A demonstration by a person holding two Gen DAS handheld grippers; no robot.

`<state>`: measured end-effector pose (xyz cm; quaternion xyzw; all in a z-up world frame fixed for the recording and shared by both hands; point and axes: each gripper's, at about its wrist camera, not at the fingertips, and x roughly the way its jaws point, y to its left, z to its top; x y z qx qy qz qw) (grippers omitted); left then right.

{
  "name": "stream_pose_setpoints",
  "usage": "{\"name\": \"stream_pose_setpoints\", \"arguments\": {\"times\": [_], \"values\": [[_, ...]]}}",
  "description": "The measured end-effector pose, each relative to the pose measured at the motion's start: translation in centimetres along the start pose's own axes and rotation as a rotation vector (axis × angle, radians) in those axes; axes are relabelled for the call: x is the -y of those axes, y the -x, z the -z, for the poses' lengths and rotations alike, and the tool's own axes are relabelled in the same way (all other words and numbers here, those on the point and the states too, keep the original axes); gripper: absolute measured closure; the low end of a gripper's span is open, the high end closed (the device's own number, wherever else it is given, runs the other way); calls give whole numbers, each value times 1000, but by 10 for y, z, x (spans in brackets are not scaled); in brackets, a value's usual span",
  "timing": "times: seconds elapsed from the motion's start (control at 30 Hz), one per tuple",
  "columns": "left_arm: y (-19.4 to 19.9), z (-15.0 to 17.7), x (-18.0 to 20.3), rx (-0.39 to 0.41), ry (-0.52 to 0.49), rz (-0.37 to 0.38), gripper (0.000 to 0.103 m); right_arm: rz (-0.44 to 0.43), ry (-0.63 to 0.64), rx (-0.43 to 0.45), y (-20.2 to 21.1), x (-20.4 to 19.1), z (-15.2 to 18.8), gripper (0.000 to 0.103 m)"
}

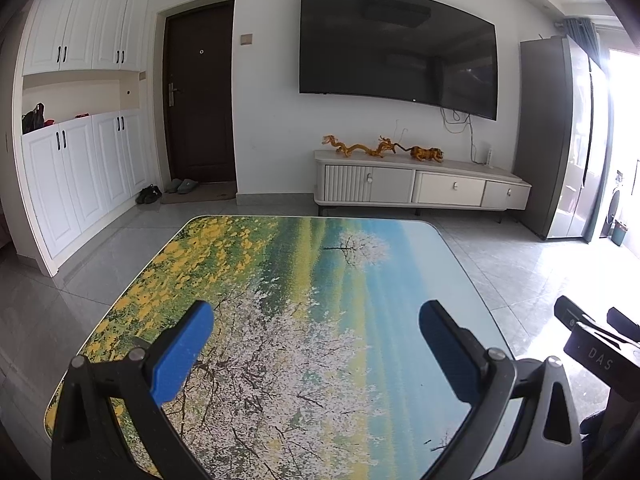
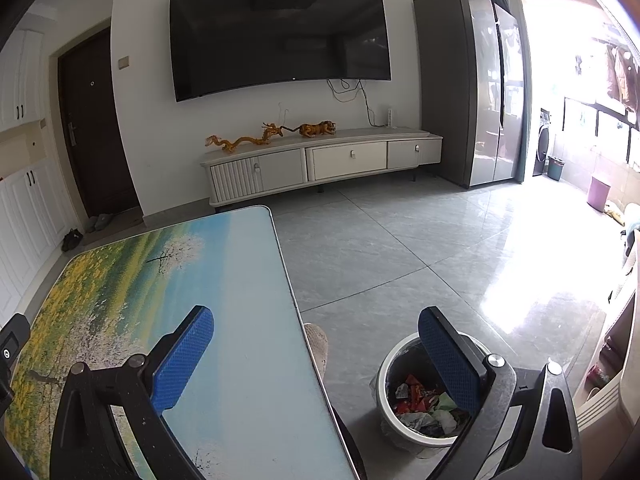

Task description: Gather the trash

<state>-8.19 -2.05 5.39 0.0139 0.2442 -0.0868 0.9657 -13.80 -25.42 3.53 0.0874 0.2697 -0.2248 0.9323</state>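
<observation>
A white round trash bin [image 2: 386, 376] with a dark liner stands on the floor right of the table; it holds crumpled wrappers [image 2: 420, 398] in red, green and white. My right gripper [image 2: 316, 344] is open and empty, above the table's right edge, its right finger over the bin. My left gripper [image 1: 316, 344] is open and empty above the table [image 1: 304, 280], whose top shows a printed landscape with no loose trash on it. The right gripper's body [image 1: 600, 344] shows at the right edge of the left wrist view.
The table [image 2: 224, 280] also shows in the right wrist view. A TV cabinet [image 2: 320, 164] with a dragon and a tiger figure stands under a wall TV [image 2: 280, 36]. A fridge [image 2: 476, 92] is at the right, white cupboards [image 1: 80, 160] and a dark door at the left. Grey tile floor [image 2: 420, 248] lies between.
</observation>
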Motion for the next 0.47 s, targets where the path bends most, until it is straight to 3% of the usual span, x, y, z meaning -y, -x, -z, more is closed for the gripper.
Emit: {"name": "stream_pose_setpoints", "arguments": {"times": [0.47], "values": [[1, 0, -1, 1, 17, 8, 0, 14, -6, 3, 1, 5, 0, 0]]}}
